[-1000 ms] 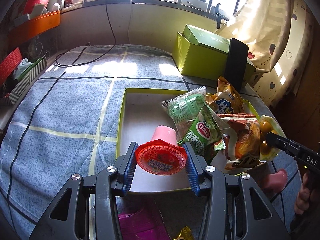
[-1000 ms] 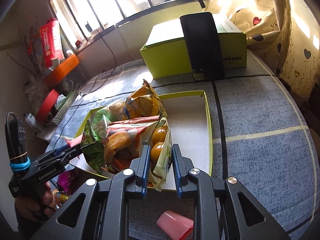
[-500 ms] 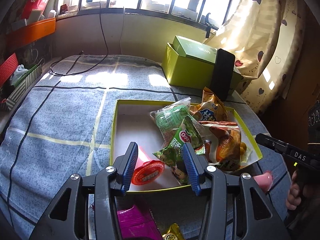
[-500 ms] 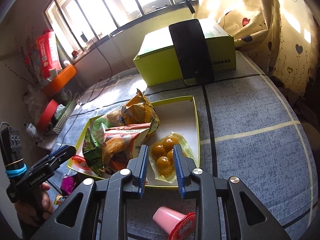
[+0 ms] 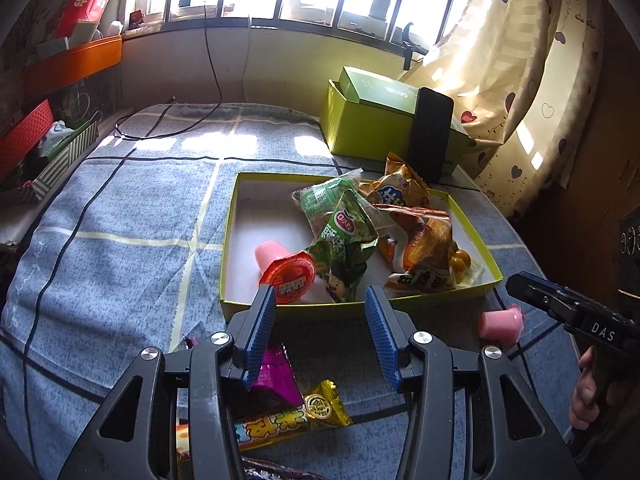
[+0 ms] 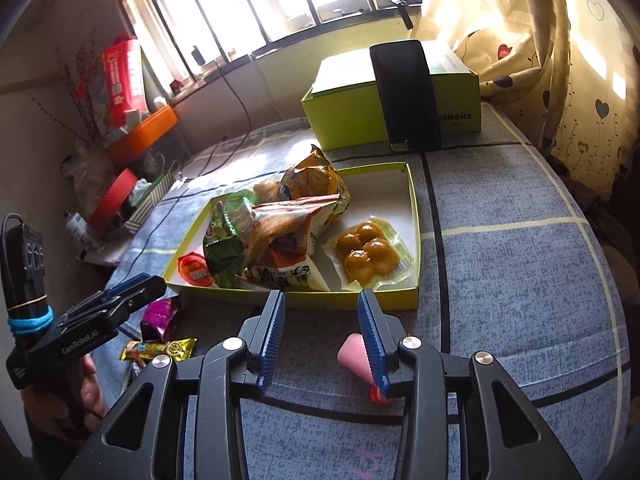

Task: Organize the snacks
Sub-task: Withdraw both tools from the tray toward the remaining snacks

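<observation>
- Between placements: left gripper [image 5: 320, 320] with jaws apart and nothing between them, just short of the tray [image 5: 228, 248] near wall
- Right gripper [image 6: 320, 320] opening, pads clear of everything, also at the tray's near wall
- Jelly cup [image 5: 286, 270] lying on its side inside the tray's near-left corner, red foil lid towards the near wall, long axis running back into the tray
- Yellow ball packet [image 6: 370, 252] flat in the tray's near-right corner, beside the heaped bags
- Loose pink cup [image 6: 354, 354] outside the tray, on its side on the cloth, narrow end pointing towards the tray, against the right gripper's right finger
- Likely next: drop onto that cup, straddle its body, close; purple wrapper [image 5: 276, 372] and gold bar [image 5: 288, 420] left for the other gripper
</observation>
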Demonstrator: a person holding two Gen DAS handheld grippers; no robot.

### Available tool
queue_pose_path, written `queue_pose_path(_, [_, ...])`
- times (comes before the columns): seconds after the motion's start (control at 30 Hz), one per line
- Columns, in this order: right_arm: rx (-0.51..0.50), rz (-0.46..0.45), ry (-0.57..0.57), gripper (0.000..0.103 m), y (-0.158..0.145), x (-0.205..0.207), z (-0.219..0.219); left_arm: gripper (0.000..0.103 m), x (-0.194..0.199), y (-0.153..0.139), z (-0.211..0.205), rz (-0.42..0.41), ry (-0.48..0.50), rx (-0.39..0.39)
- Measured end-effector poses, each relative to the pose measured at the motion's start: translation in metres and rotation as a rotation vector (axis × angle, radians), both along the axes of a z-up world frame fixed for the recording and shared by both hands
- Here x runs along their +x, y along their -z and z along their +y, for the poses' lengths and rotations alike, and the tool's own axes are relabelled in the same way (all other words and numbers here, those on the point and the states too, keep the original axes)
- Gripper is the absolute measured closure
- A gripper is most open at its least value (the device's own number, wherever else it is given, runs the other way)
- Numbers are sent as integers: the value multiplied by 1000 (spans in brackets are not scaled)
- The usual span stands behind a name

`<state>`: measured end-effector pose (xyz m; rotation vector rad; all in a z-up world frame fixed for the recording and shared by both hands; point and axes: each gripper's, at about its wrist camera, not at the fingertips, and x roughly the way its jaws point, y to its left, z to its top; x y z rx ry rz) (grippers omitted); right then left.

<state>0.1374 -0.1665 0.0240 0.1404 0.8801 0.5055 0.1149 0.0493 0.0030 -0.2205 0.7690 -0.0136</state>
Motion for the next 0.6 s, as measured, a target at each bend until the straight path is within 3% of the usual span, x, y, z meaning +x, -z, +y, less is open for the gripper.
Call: queue_pose_path(0.6, [-9,-5,-56,52,-1,-40,3,55,-42,2,-21,13,28,7])
